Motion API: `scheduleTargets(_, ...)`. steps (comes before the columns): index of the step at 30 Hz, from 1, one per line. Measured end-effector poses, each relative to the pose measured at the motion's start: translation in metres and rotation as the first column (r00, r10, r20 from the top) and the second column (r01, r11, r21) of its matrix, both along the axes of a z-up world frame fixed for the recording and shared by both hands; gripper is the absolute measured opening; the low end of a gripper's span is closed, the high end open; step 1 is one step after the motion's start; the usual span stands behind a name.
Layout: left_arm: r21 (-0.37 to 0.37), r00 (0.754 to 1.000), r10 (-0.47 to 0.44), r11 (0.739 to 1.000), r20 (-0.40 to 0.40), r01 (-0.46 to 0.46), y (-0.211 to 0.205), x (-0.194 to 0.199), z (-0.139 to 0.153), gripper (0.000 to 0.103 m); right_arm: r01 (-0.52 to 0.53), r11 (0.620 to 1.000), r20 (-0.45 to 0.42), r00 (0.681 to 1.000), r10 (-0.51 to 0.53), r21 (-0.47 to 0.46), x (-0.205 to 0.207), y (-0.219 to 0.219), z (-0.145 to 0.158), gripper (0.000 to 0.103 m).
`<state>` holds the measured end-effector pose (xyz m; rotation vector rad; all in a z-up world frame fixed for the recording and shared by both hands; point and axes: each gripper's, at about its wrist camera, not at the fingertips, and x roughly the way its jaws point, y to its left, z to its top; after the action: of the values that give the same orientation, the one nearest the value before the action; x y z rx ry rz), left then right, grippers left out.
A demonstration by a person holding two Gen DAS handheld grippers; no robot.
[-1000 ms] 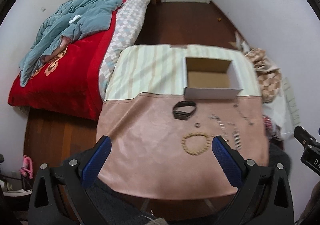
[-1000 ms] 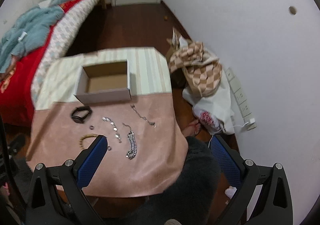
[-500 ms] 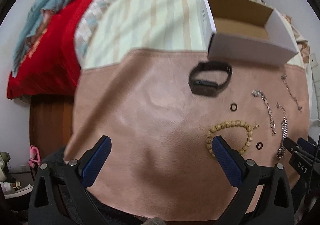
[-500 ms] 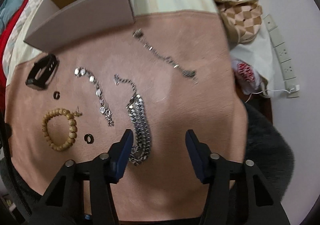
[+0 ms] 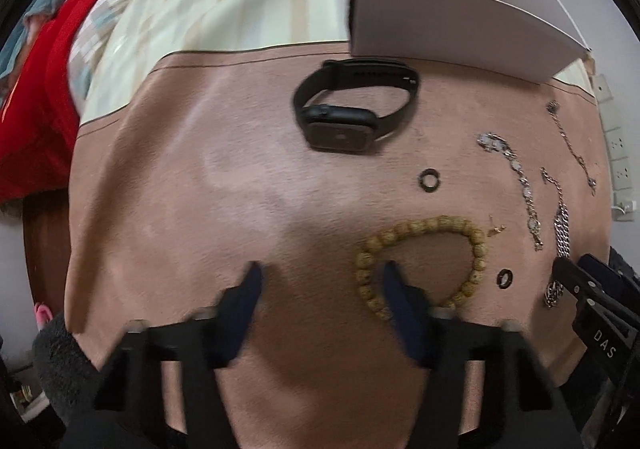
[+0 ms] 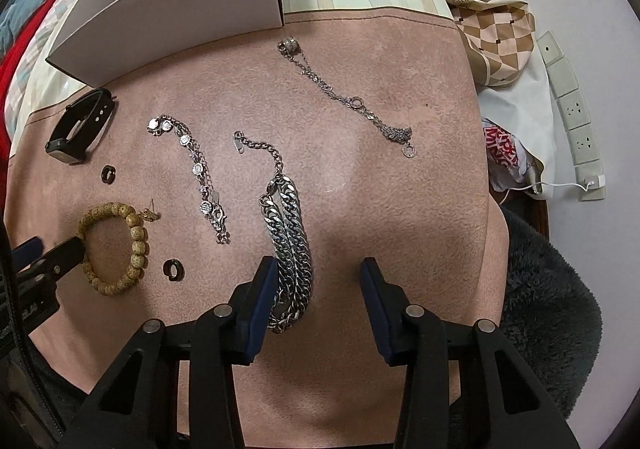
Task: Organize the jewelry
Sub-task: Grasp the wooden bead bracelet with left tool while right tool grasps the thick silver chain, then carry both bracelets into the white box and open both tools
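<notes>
Jewelry lies on a pink cloth (image 5: 180, 189). A wooden bead bracelet (image 5: 424, 233) lies at the tip of my left gripper (image 5: 320, 281), which is open, its right finger inside the bead loop. A black smartwatch (image 5: 352, 109) lies beyond, before an open white cardboard box (image 5: 460, 25). My right gripper (image 6: 316, 277) is open low over the near end of a thick silver chain bracelet (image 6: 290, 233). A crystal bracelet (image 6: 196, 169) and a thin silver chain (image 6: 344, 97) lie further out. Two dark rings (image 6: 174, 269) (image 6: 108, 173) and a small earring (image 6: 150, 213) lie near the beads.
A bed with a red cover (image 5: 36, 81) is at the left. A checkered bag (image 6: 492, 9) and a power strip (image 6: 572, 117) are off the table's right side. A dark fluffy fabric (image 6: 552, 289) lies at the near edge.
Both grippers have dropped from high above to just over the cloth and narrowed their jaws. The left came to the bead bracelet, the right to the thick chain.
</notes>
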<state>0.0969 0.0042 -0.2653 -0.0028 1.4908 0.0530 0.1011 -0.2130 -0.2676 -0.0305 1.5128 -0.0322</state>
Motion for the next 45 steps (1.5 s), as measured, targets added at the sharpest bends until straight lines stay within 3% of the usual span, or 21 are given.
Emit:
scheduleTargets(2,-0.022,1.0,-0.017,1.0,0.002,0.017,-0.008,-0.002,-0.004,0.009,-0.006,1.0,0.004,1.0,0.006,-0.002,-0.001,0.002,0.001,0.045)
scheduleTargets(4,-0.025,0.999,-0.031,0.999,0.026,0.032,-0.013,-0.006,-0.004,0.007,-0.013,1.0,0.012,1.0,0.013,0.002,-0.002,0.002,0.002,0.042)
scheduleTargets(6,-0.043,0.999,-0.031,0.999,0.04,0.033,-0.014,-0.011,-0.002,0.007,-0.033,0.999,0.036,0.999,0.033,0.0,-0.006,0.004,0.005,0.016)
scheduleTargets(11,-0.081,0.996,-0.035,0.996,0.081,0.042,-0.014,-0.024,0.017,0.006,0.031,0.994,0.053,0.998,-0.037,0.106,-0.01,-0.008,0.012,0.008)
scheduleTargets(19,-0.146,0.988,-0.019,0.988,0.151,0.041,-0.008,-0.039,0.061,0.006,0.103,0.96,0.072,0.989,-0.126,0.262,-0.016,-0.019,0.043,0.008)
scheduleTargets(29,-0.2,0.971,-0.022,0.977,0.239,0.071,0.001,0.012,0.114,0.006,0.044,0.938,0.177,0.978,-0.11,0.344,-0.007,-0.009,0.109,0.008)
scheduleTargets(39,-0.251,0.926,-0.022,0.96,0.376,0.125,-0.002,0.084,0.189,0.006,-0.091,0.907,0.331,0.942,-0.056,0.412,0.065,0.008,0.201,0.008)
scheduleTargets(45,-0.244,0.936,-0.04,0.961,0.35,0.132,-0.008,0.145,0.176,0.006,-0.122,0.926,0.316,0.949,0.004,0.357,0.134,0.031,0.186,0.008)
